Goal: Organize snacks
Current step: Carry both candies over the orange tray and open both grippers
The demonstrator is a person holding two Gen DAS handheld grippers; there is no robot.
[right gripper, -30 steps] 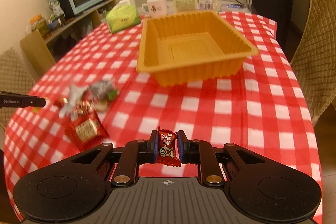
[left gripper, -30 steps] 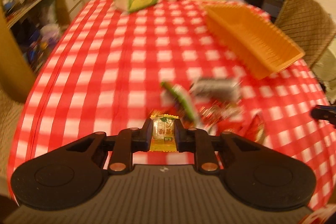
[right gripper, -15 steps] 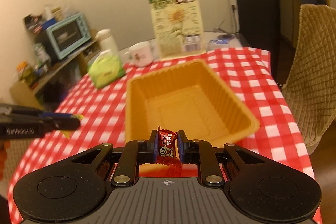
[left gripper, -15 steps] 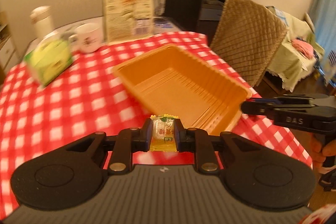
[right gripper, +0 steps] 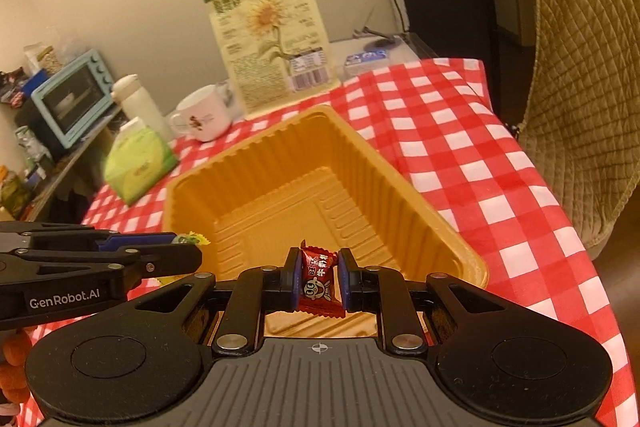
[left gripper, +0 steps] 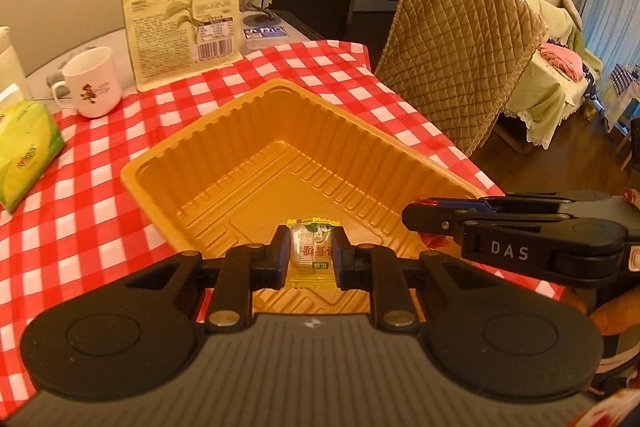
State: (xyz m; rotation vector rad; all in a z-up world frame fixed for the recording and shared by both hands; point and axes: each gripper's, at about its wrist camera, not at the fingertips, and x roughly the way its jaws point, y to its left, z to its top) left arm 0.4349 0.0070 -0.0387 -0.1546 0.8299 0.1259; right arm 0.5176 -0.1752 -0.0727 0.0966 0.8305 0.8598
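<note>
With a yellow candy [left gripper: 311, 251] clamped in the left gripper [left gripper: 310, 254] and a red candy [right gripper: 319, 281] clamped in the right gripper [right gripper: 319, 277], both poised over the orange tray [left gripper: 168, 163], the jaws should be opened only once lowered well inside its walls.

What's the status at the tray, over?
Left hand-held gripper shut on yellow candy. Right hand-held gripper shut on red candy. Orange tray empty, unobstructed.
</note>
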